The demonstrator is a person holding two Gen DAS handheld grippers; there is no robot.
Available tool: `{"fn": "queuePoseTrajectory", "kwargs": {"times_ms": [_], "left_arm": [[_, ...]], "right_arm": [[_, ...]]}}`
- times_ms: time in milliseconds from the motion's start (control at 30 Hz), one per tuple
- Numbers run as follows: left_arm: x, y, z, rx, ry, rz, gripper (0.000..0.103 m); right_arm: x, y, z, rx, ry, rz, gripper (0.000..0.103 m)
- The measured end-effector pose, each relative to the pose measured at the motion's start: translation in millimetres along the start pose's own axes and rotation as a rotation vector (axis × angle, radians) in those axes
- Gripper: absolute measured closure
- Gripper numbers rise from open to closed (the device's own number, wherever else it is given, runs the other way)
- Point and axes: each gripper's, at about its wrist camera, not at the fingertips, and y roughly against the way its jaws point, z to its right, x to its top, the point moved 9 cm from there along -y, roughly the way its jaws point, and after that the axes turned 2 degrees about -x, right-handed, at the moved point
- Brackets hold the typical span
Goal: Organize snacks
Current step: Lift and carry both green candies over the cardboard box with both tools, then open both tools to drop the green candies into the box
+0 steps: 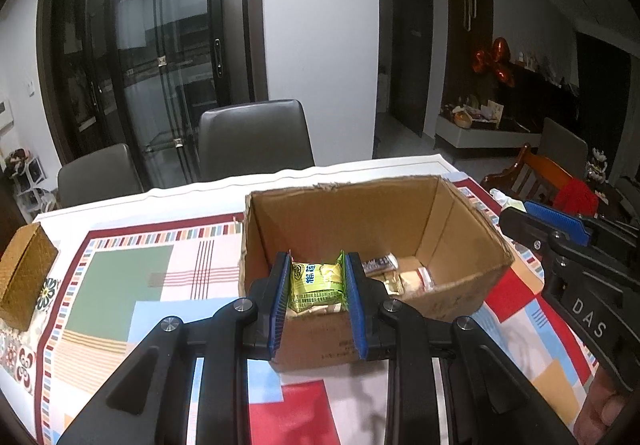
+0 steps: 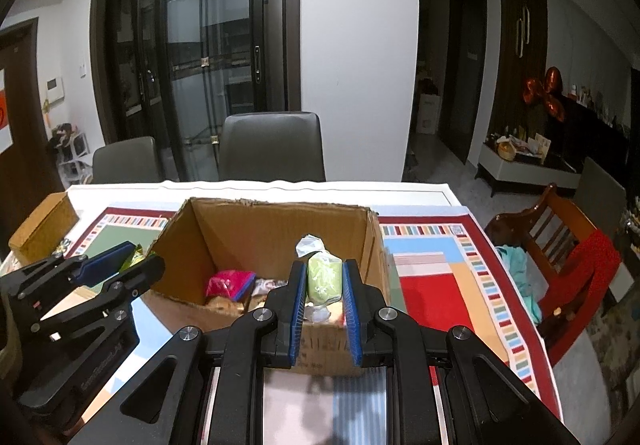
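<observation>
An open cardboard box stands on the patterned tablecloth and holds several wrapped snacks; it also shows in the right wrist view. My left gripper is shut on a green snack packet, held over the box's near left edge. My right gripper is shut on a pale green wrapped candy with twisted clear ends, held over the box's near right side. A pink packet lies inside the box. Each gripper shows at the edge of the other's view.
A woven brown box sits at the table's left edge. Two grey chairs stand behind the table. A wooden chair with red cloth stands to the right. The tablecloth lies around the box.
</observation>
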Motion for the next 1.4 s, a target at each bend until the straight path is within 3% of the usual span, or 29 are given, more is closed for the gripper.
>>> {"fn": "queuePoseTrajectory", "kwargs": {"times_ms": [467, 867, 1167, 1233, 1300, 1400], "left_arm": [[15, -25, -3, 0.005, 0.004, -0.006, 0.076], [9, -46, -9, 0.005, 0.023, -0.037, 0.075], [8, -49, -11, 0.008, 0.038, -0.035, 0.066], [8, -48, -11, 0.01, 0.036, -0.031, 0.059], [9, -46, -12, 0.015, 0.035, -0.026, 0.051], [10, -44, -13, 0.025, 0.034, -0.016, 0.043]], "right_arm": [[11, -20, -2, 0.001, 0.004, -0.005, 0.083], [9, -41, -2, 0.006, 0.0, -0.036, 0.083], [9, -48, -6, -0.001, 0.022, -0.037, 0.083], [9, -49, -6, -0.003, 0.021, -0.039, 0.081], [8, -49, -6, -0.006, 0.019, -0.037, 0.065], [9, -48, -4, -0.017, 0.02, -0.028, 0.052]]}}
